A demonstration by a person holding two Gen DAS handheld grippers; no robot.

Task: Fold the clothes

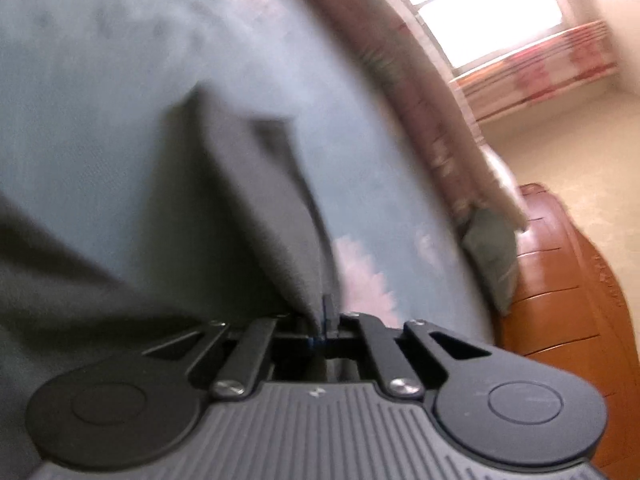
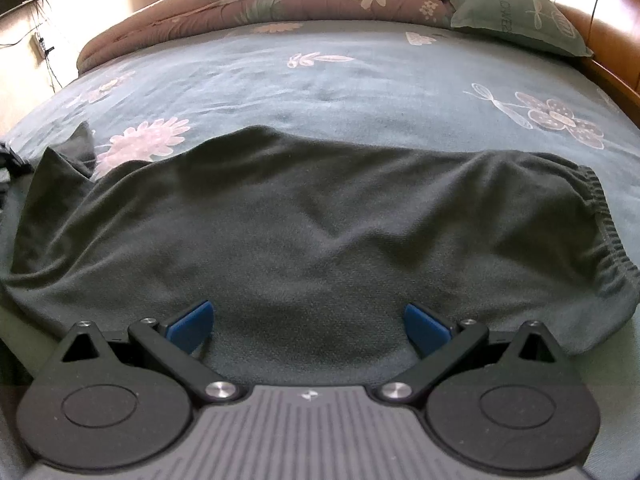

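Observation:
Dark grey trousers [image 2: 320, 216] lie spread across the bed, their elastic waistband [image 2: 604, 216] at the right end. My right gripper [image 2: 308, 326] hangs just over the near edge of the cloth; its blue pads [image 2: 192, 324] stand wide apart and hold nothing. In the left wrist view my left gripper [image 1: 326, 312] is shut on a fold of the same grey trousers [image 1: 256, 208], which rises from the jaws in a taut, lifted ridge. That view is blurred. In the right wrist view the far left end of the trousers [image 2: 76, 144] stands up off the sheet.
The bed has a grey-blue flowered sheet [image 2: 320, 80]. A folded brown quilt [image 2: 280, 0] lies along its far side and a green pillow [image 2: 516, 12] sits at the far right. A wooden headboard [image 2: 600, 28] borders the right side. A bright window [image 1: 480, 0] shows beyond the bed.

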